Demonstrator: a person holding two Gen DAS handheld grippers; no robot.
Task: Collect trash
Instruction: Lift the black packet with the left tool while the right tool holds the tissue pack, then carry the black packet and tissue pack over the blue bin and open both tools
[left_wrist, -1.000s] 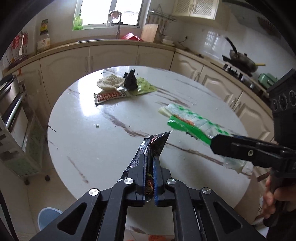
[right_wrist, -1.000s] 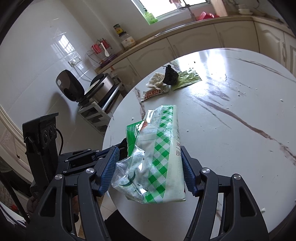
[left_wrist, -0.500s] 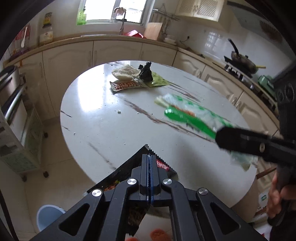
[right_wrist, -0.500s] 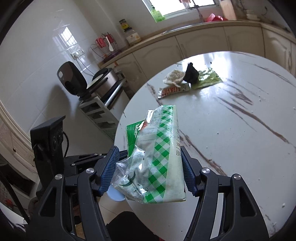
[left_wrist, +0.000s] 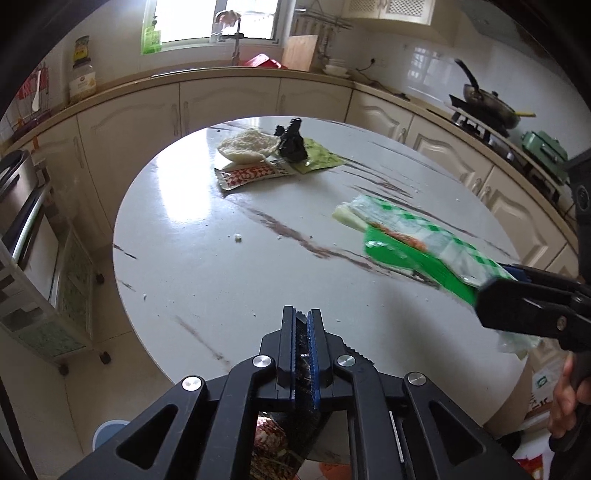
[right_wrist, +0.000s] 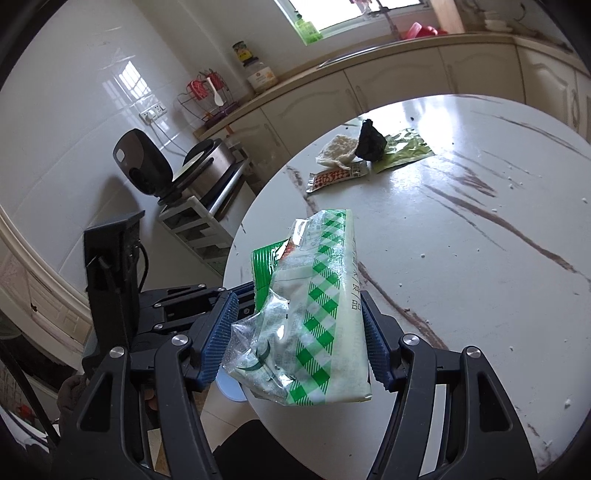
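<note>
Right gripper (right_wrist: 297, 334) half-wide around green-checked bag (right_wrist: 317, 310); left gripper (left_wrist: 303, 325) opening, dark wrapper (left_wrist: 304, 363) between.

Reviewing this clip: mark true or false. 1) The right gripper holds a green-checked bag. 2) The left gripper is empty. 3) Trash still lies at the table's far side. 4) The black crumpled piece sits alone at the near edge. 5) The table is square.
1) True: the right gripper clamps the green-checked bag.
2) False: the left gripper, jaws just starting to open, has a dark wrapper between them.
3) True: a red wrapper and other pieces lie there.
4) False: the black piece is among the far pile.
5) False: the table is round.
</note>
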